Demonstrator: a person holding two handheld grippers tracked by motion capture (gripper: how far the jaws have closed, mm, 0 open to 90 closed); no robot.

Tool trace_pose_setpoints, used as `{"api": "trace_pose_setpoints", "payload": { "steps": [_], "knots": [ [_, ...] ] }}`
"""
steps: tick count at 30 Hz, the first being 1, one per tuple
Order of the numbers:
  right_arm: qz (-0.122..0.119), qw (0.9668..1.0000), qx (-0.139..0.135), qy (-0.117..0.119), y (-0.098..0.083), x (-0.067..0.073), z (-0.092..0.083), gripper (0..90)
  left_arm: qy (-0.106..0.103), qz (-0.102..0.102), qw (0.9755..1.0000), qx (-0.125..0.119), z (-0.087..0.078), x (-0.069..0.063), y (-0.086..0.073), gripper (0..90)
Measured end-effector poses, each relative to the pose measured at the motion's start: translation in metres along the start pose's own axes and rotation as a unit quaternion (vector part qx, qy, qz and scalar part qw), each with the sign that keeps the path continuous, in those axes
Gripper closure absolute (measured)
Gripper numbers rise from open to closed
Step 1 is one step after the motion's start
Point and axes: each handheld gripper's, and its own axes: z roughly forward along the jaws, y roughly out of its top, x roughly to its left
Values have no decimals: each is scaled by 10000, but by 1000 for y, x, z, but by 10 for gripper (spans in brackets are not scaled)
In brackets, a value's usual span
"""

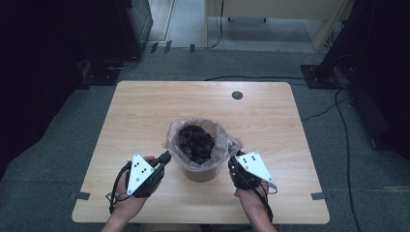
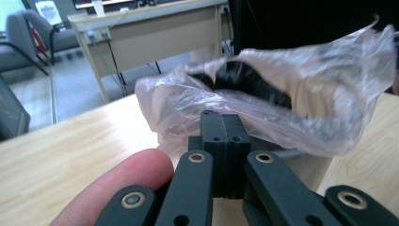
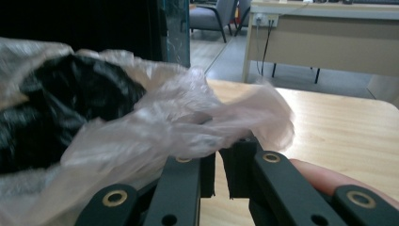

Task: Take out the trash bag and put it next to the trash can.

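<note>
bin [image 1: 199,171]: small brown one, upright, near-centre of the surface
liner [image 1: 222,141]: clear plastic bag, rim crumpled, flared over the bin
contents [image 1: 196,142]: heap of dark stuff inside

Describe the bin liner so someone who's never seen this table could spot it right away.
Start at the wooden table; near its front middle stands a small brown bin. The liner is the thin, clear, crinkled plastic bag folded over the bin's rim, holding dark black stuff. Nothing else on the table is see-through.
</note>
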Motion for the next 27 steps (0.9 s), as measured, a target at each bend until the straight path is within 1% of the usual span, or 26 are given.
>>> {"api": "trace_pose_setpoints", "payload": {
  "steps": [2,4,6,8,10,11,12,14,15,16,17,18,19,20,21,23,24,25,27],
  "knots": [
    [-19,10000,-65,46,7,1,1,855,17,78,10000,-38,3,-1,7,900],
    [-24,9998,-146,136,16,2,3,858,22,78,9999,-81,7,-1,17,900],
    [-121,9991,-281,276,29,5,4,859,4,137,9998,-128,13,-1,29,900],
    [-220,9982,-374,402,43,10,7,861,-75,176,9996,-186,19,-3,42,900],
    [-343,9966,-489,572,57,17,9,862,-177,194,9994,-243,25,-6,54,900],
    [-378,9957,-558,635,64,20,9,862,-177,194,9994,-243,25,-6,54,900],
    [-391,9947,-631,705,70,22,10,863,-293,215,9988,-316,30,-10,64,900],
    [-274,9941,-789,691,79,25,9,864,-445,155,9982,-368,32,-13,70,900],
    [-176,9940,-815,709,81,24,9,861,-466,175,9982,-339,34,-15,70,900],
    [-132,9939,-808,743,82,24,9,844,-431,238,9985,-256,36,-16,68,900],
    [-112,9940,-764,773,80,23,8,801,-398,285,9987,-147,39,-16,65,900],
    [-118,9941,-687,837,77,21,8,746,-418,255,9988,-38,42,-16,61,880],
    [-129,9939,-575,930,74,18,8,717,-461,237,9986,62,44,-14,58,847],
    [-153,9940,-461,976,69,15,8,708,-431,229,9988,101,46,-14,54,810],
    [-170,9942,-355,1004,64,12,7,693,-417,225,9988,141,46,-13,51,791],
    [-197,9937,-210,1085,55,4,3,681,-481,187,9985,163,46,-11,48,741],
    [-173,9934,-155,1122,52,0,0,673,-477,211,9985,168,45,-11,48,705],
    [-142,9930,-104,1164,48,-5,-2,666,-476,206,9985,144,45,-11,48,690],
    [19,9913,-48,1315,43,-12,-8,651,-495,163,9986,107,46,-10,50,668]
  ]
}}
